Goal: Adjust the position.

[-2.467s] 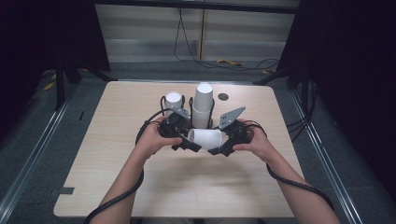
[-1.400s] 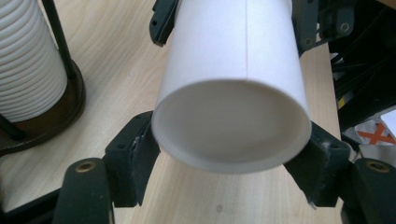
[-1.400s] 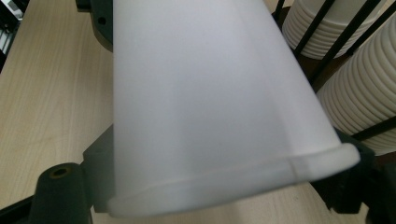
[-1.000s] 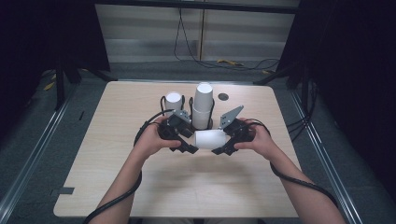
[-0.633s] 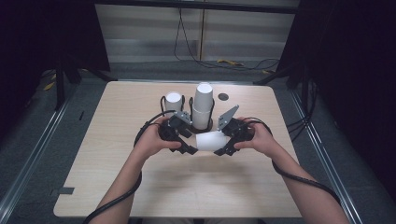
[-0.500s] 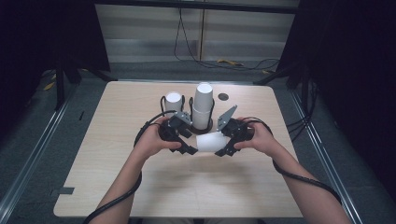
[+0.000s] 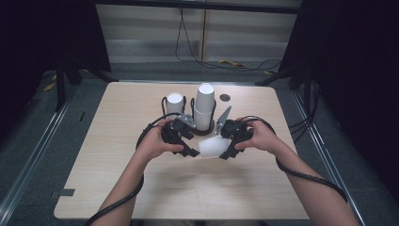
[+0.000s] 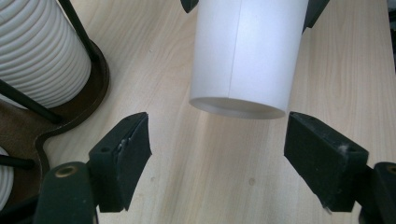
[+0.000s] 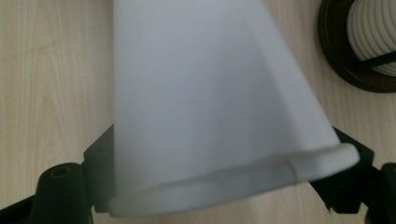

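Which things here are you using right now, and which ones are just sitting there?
In use:
cup, lying sideways, held at its rim end by the right gripper
left gripper, open, jaws either side of the cup's small end
cup stacks in their holder, probably

Just sitting there:
dark disc on the table
cables on the floor

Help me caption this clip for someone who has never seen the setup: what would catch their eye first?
First, the white paper cup lying sideways above the table's middle, clamped at its rim end by the right gripper, its narrow base pointing at the left gripper, whose jaws stand open around that end without touching. Next, just behind, the tall stack of ribbed white cups in a dark wire holder, with a shorter stack to its left.
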